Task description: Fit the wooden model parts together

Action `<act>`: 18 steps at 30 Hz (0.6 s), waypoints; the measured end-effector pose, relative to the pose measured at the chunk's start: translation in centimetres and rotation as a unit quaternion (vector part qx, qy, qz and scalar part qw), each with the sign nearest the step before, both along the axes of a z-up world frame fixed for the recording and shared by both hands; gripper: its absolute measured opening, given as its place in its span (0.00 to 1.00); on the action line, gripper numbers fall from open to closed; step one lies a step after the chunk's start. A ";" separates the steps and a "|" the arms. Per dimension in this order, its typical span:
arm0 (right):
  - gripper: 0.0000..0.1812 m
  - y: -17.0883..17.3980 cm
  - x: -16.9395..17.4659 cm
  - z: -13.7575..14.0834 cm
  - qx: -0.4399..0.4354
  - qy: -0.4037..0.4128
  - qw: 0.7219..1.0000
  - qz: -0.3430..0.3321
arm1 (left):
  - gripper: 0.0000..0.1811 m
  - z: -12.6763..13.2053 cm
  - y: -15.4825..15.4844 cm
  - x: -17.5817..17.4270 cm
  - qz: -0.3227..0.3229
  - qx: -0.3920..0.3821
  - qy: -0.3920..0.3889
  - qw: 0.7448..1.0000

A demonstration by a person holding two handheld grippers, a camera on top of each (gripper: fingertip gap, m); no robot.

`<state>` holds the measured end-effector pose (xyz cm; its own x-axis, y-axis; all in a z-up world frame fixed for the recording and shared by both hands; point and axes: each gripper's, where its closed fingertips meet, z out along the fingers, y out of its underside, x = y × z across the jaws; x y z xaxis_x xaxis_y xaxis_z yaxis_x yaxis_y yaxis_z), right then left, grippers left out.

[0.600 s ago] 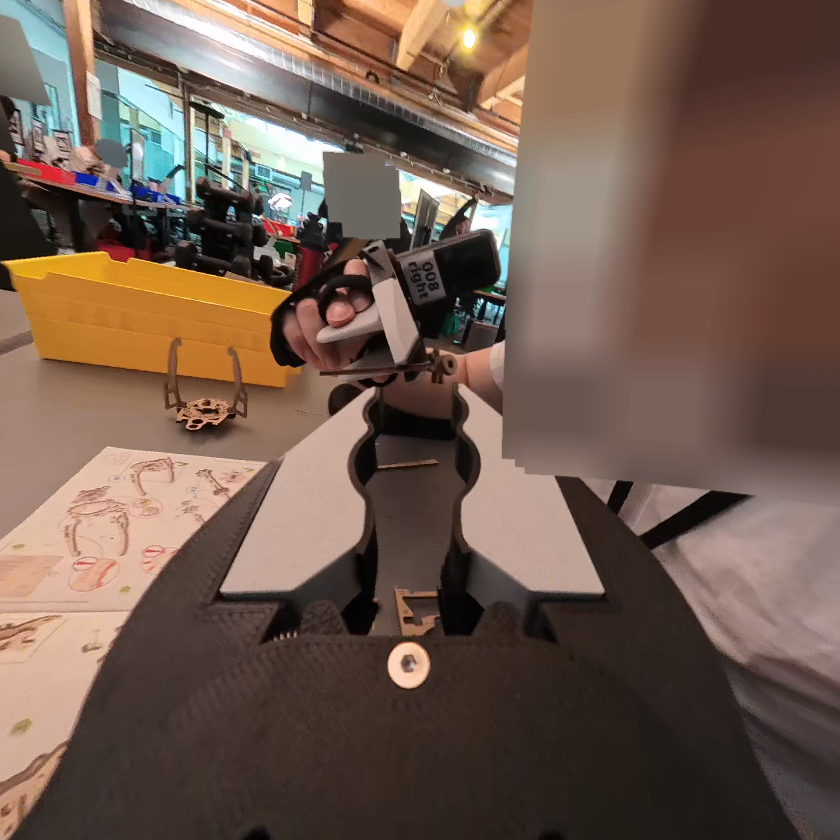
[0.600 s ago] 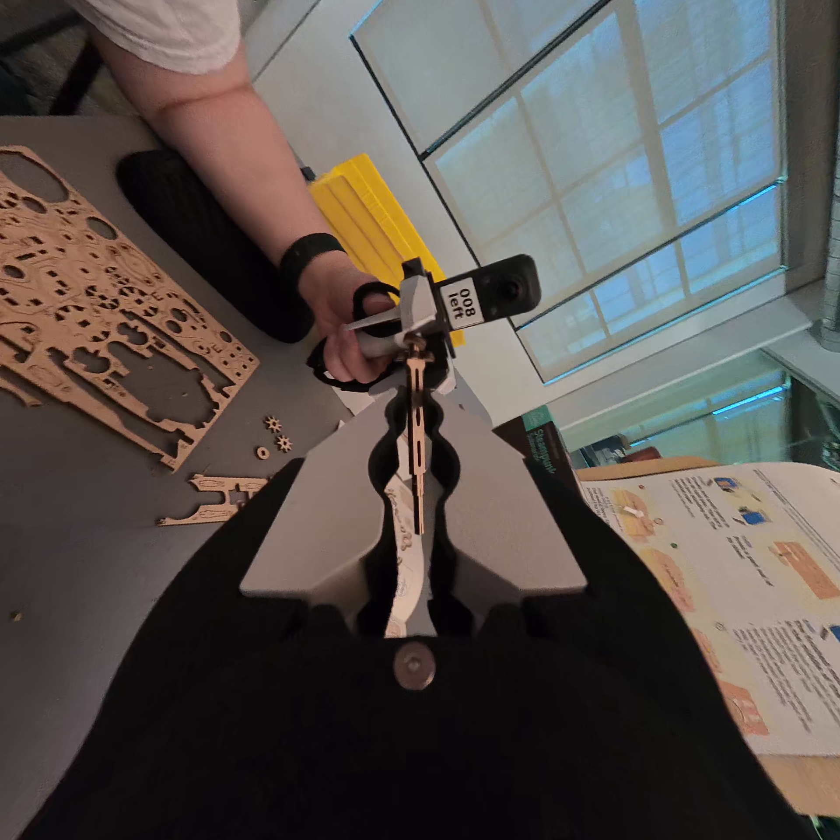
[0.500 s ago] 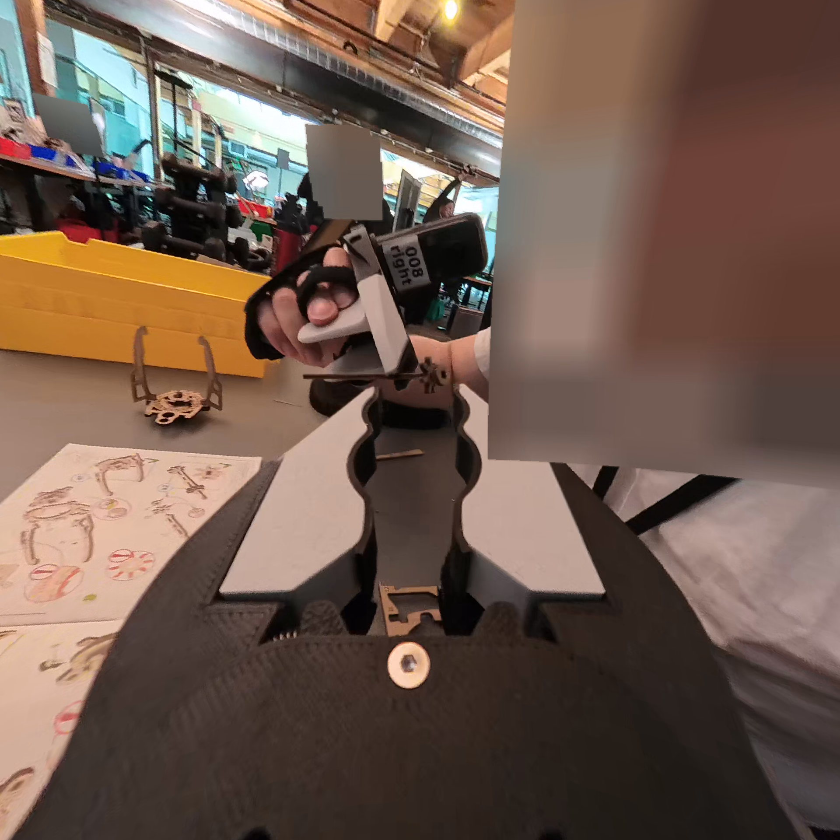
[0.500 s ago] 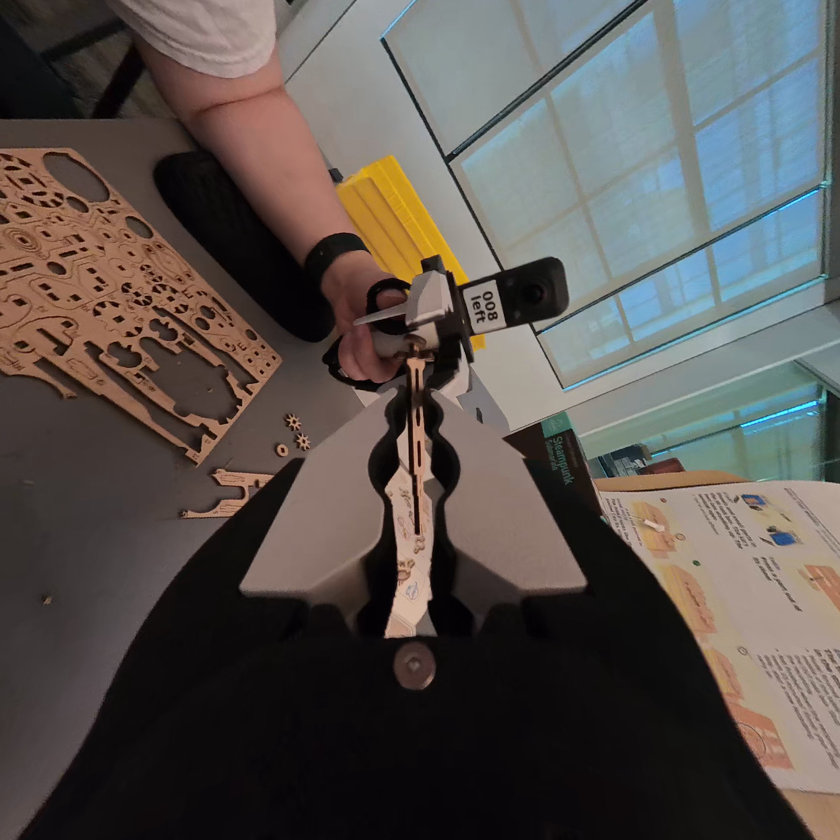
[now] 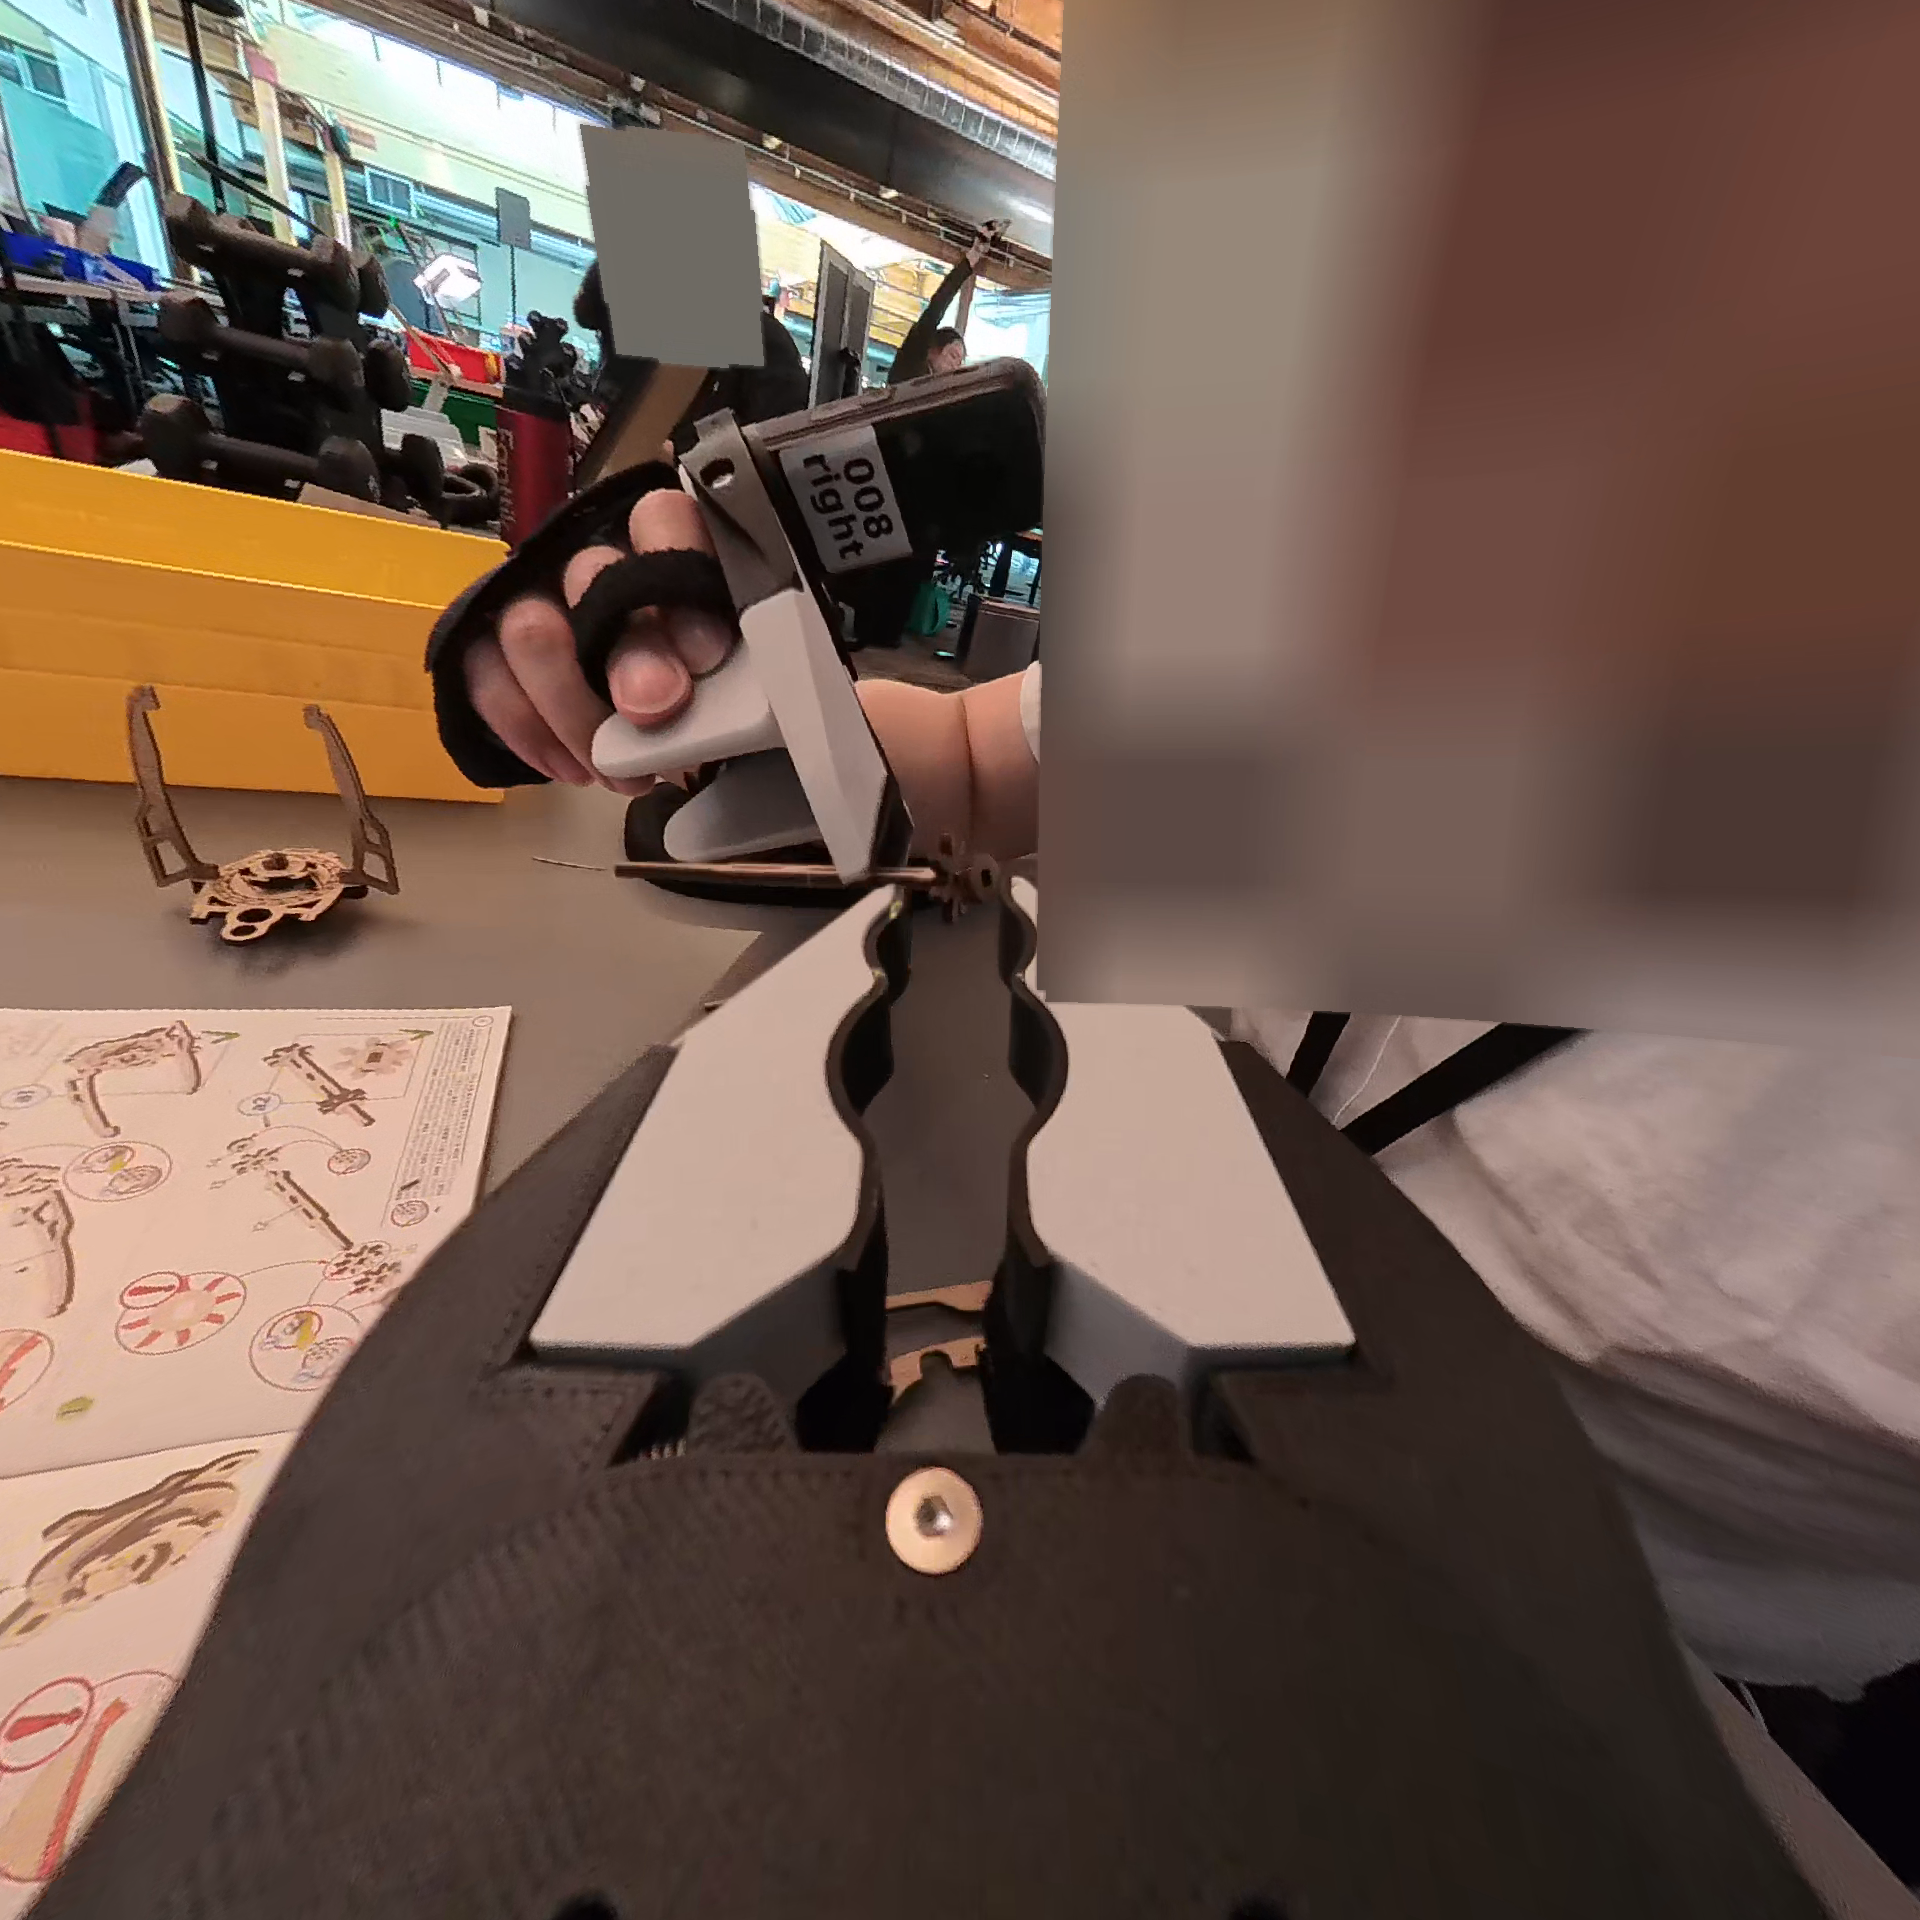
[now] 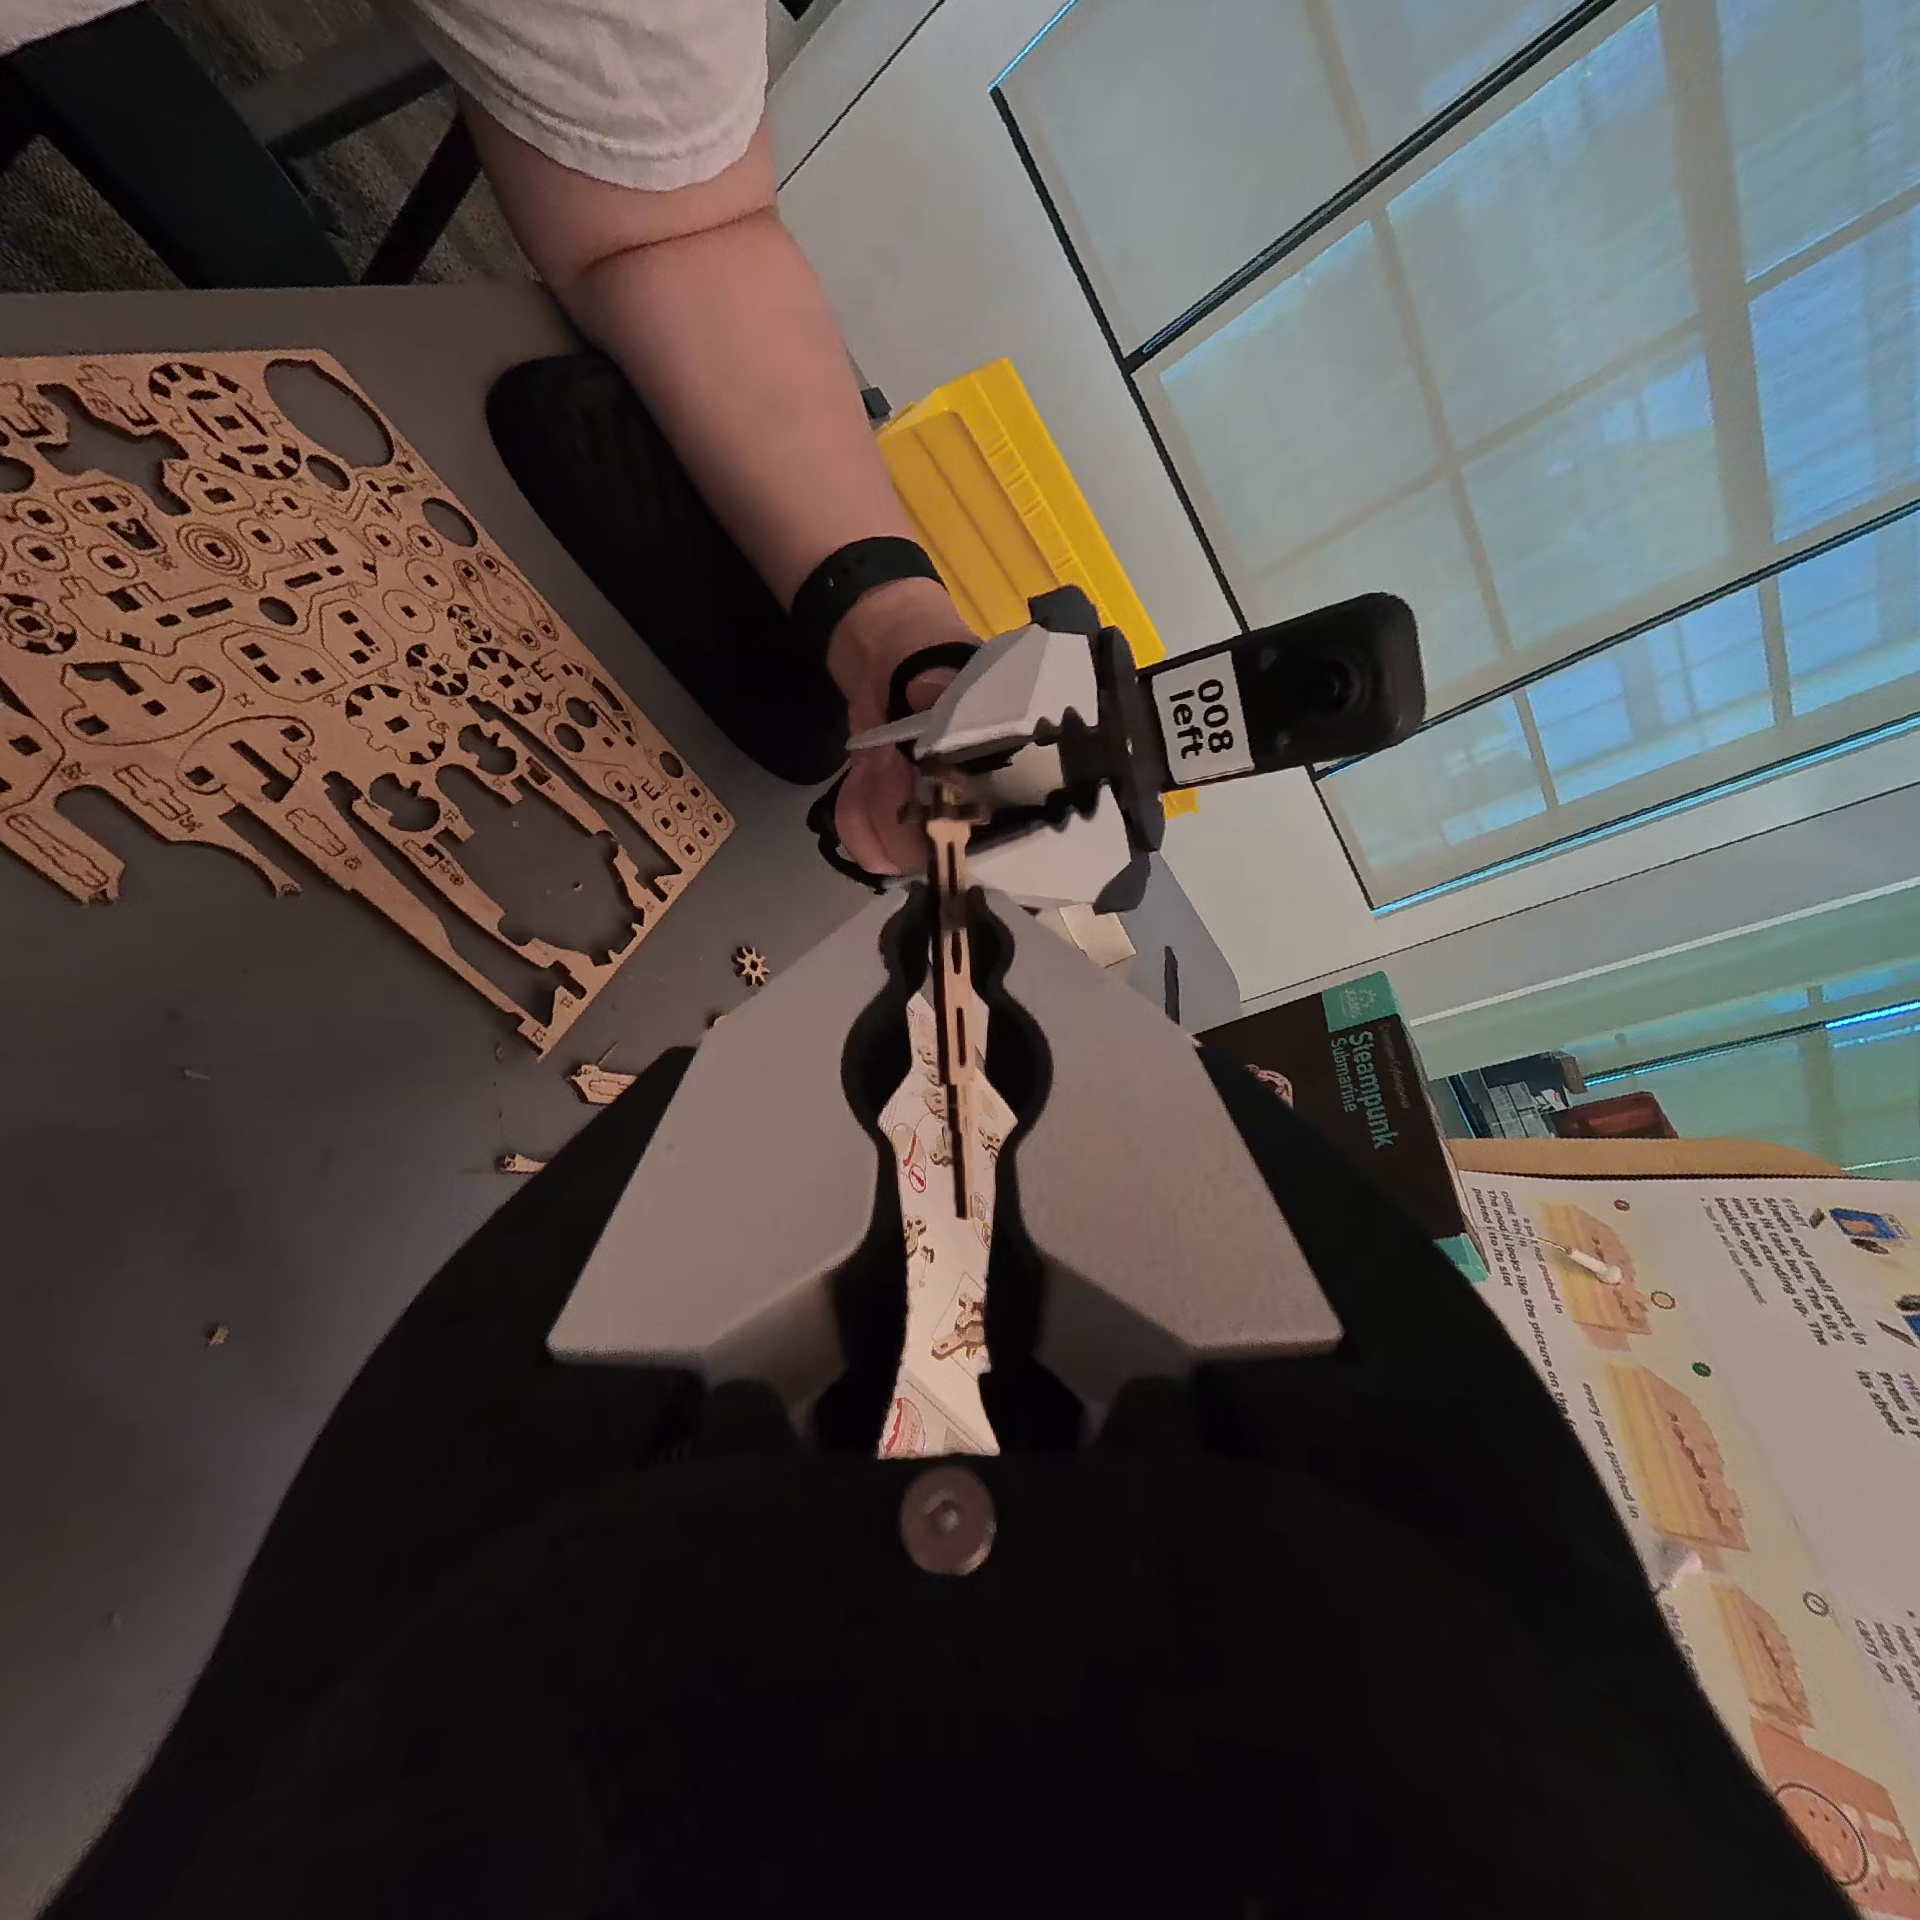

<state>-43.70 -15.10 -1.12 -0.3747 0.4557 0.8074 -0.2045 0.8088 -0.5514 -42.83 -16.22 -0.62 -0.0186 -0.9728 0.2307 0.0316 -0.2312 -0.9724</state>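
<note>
My right gripper (image 6: 948, 914) is shut on a thin flat wooden rod (image 6: 954, 1049), which it holds edge-on. In the left wrist view the rod (image 5: 748, 871) lies level and sticks out of that gripper (image 5: 878, 868). A small wooden gear (image 5: 961, 883) sits on the rod's end. My left gripper (image 5: 948, 920) is closed to the gear's width, with the gear at its fingertips. In the right wrist view the left gripper (image 6: 940, 816) meets the rod's far end. Both are held above the grey table (image 5: 499, 935).
A half-built wooden model (image 5: 265, 883) with two upright arms stands near yellow bins (image 5: 208, 623). Instruction sheets (image 5: 208, 1195) lie on the left. A punched-out wooden parts sheet (image 6: 260, 675), a loose gear (image 6: 750, 966), a kit box (image 6: 1340, 1101) and a black wrist pad (image 6: 644, 540) are on the table. Less than 4 cm separates the two grippers' tips. Both grippers' tips are roughly 30 cm from the half-built wooden model (image 5: 265, 883).
The two grippers have moved closer together and each looks larger in the other's view. The gear stays on the rod's end between the left fingertips.
</note>
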 end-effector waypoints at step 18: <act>0.03 0.2 -0.1 -0.4 0.022 -0.007 1.000 -0.011 | 0.05 -0.3 0.0 0.0 0.001 0.008 0.006 1.000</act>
<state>-43.80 -14.90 -1.55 -0.3763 0.4285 0.8215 -0.1798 0.8360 -0.5184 -42.84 -16.21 -0.93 -0.0133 -0.9764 0.2155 0.0205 -0.2158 -0.9762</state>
